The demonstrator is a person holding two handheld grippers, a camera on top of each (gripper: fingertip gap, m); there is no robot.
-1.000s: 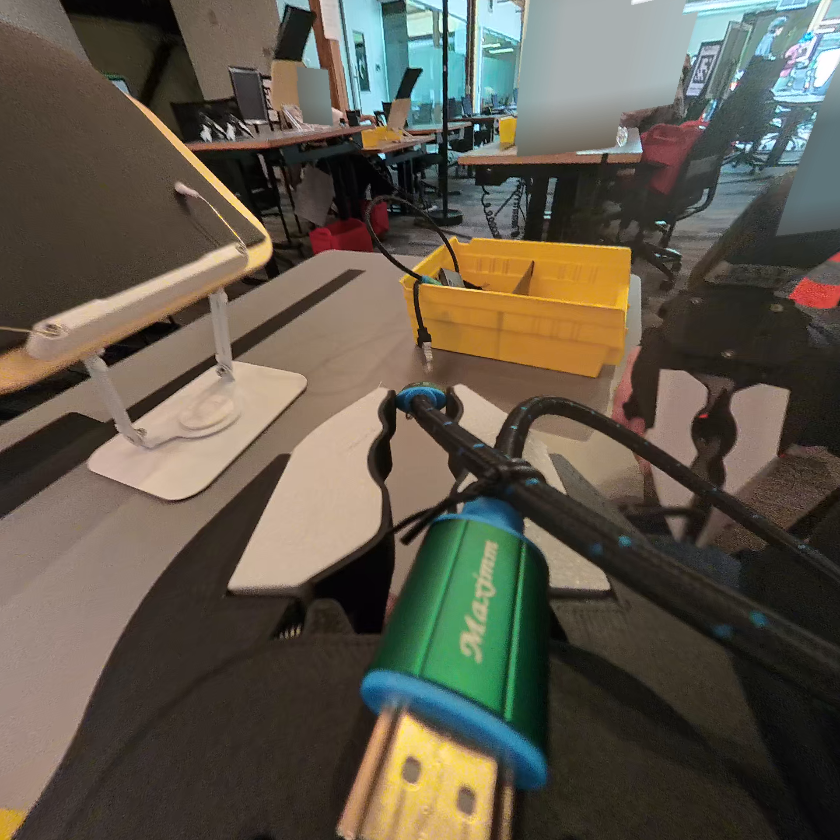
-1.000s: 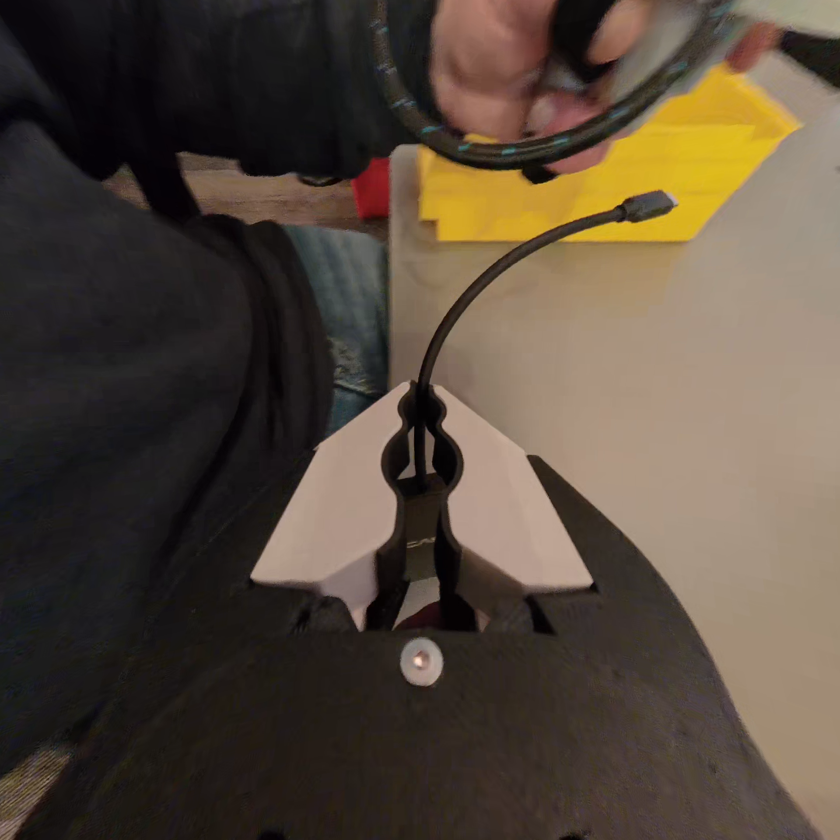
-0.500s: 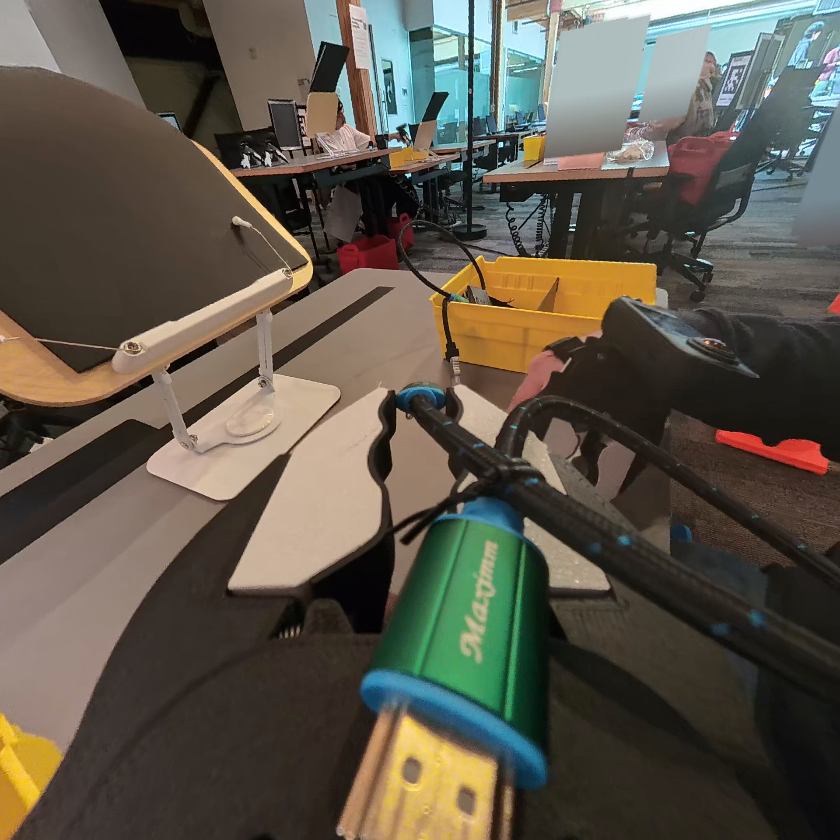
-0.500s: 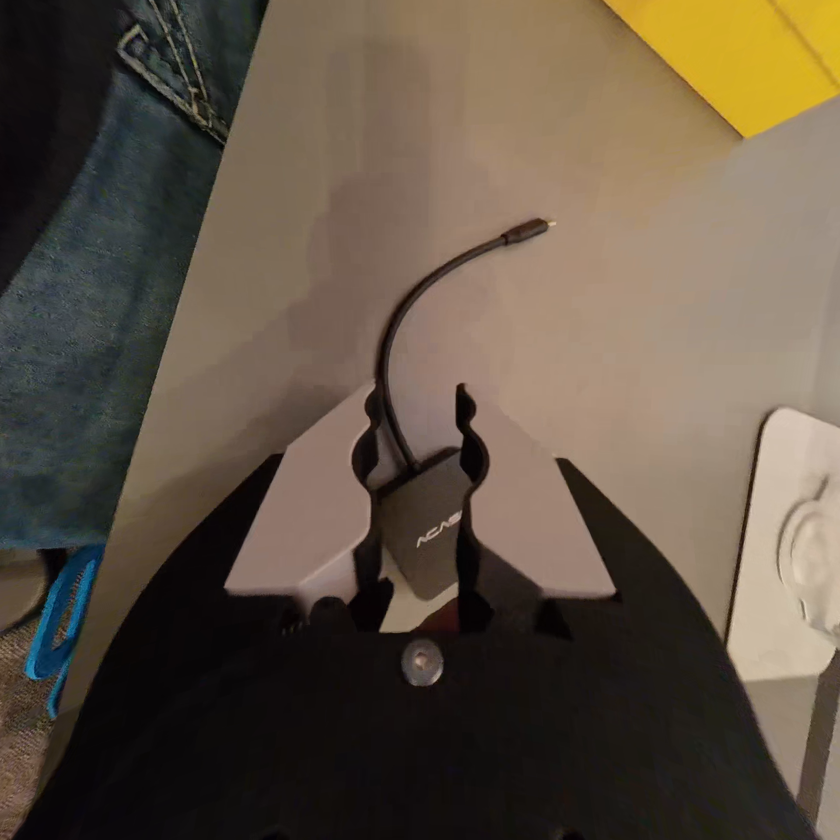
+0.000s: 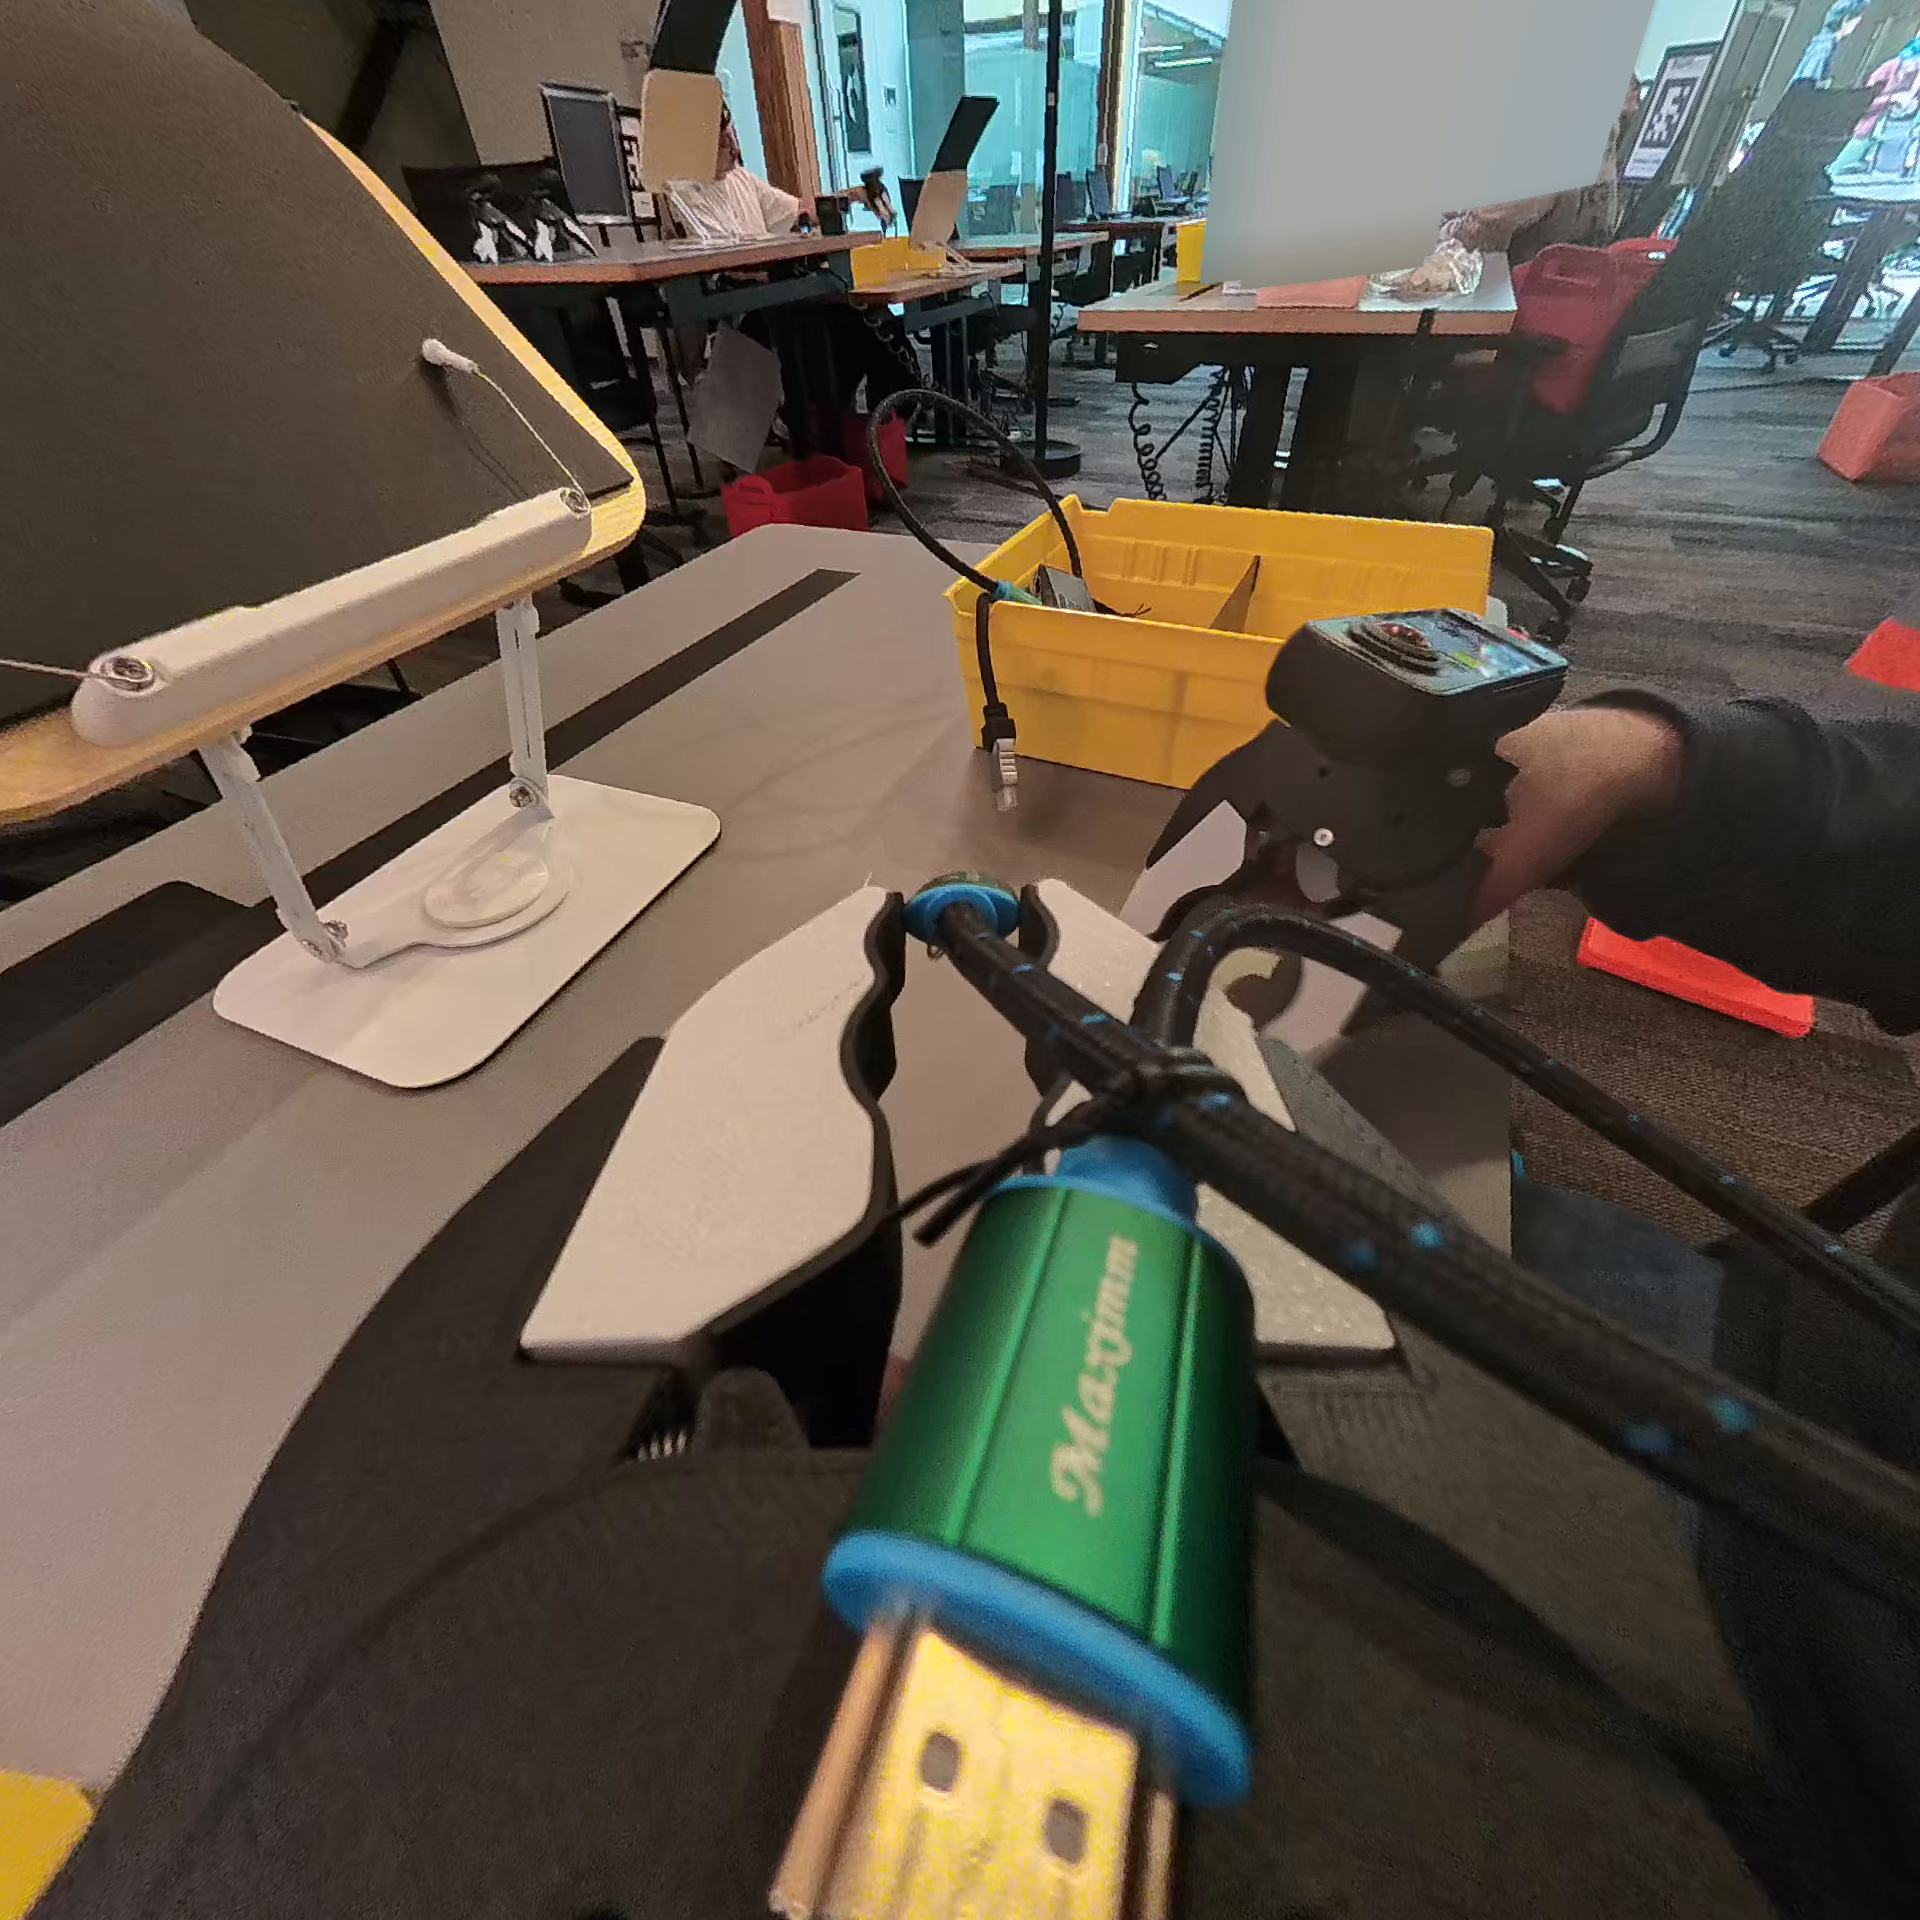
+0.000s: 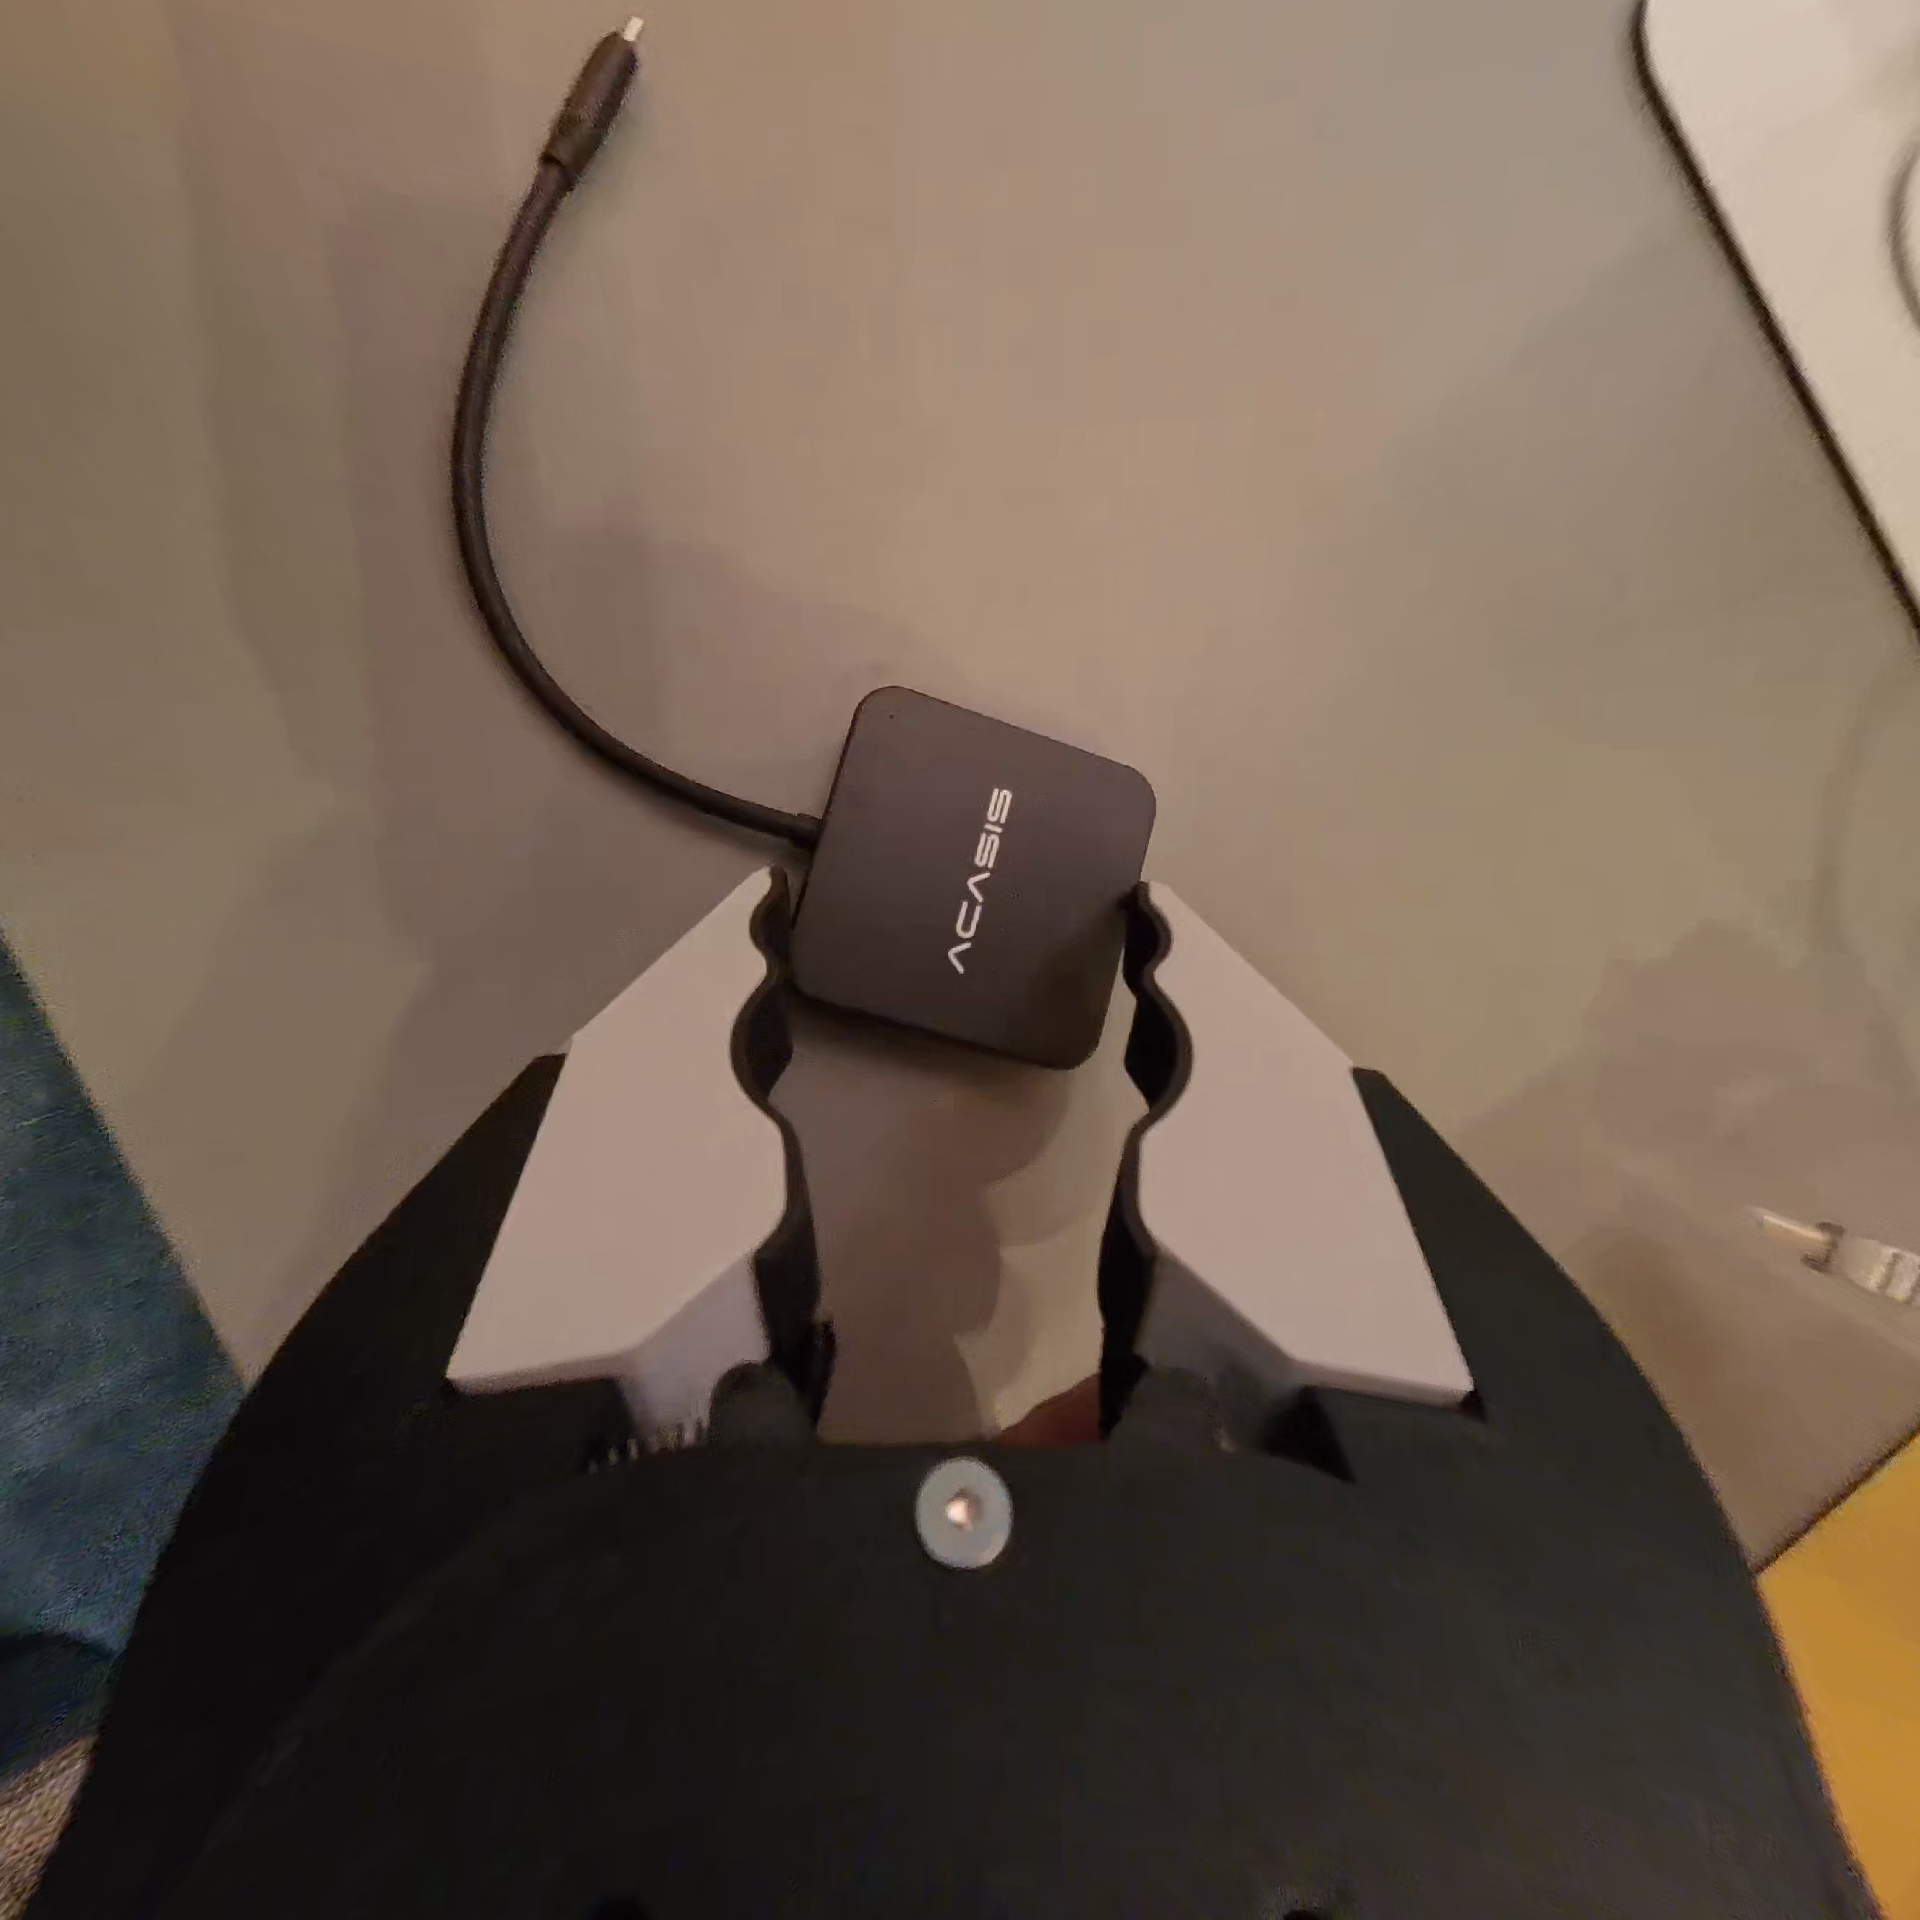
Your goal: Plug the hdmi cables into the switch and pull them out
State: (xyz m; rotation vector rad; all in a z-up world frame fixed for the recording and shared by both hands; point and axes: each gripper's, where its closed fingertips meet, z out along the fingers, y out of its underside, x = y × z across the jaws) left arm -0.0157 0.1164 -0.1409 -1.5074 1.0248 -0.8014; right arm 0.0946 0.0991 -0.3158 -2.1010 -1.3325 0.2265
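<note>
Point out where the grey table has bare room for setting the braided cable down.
Bare table lies between the white stand base and the yellow bin, apart from a small plug dangling at the bin. Beyond the switch and right of its short lead is bare too. It is crowded at the open right hand-held gripper.

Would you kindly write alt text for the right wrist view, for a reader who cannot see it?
The right gripper, jaws open, looks down on a small black square switch lying flat on the grey table between its fingertips. The switch's short black cable curves away to a loose plug.
</note>
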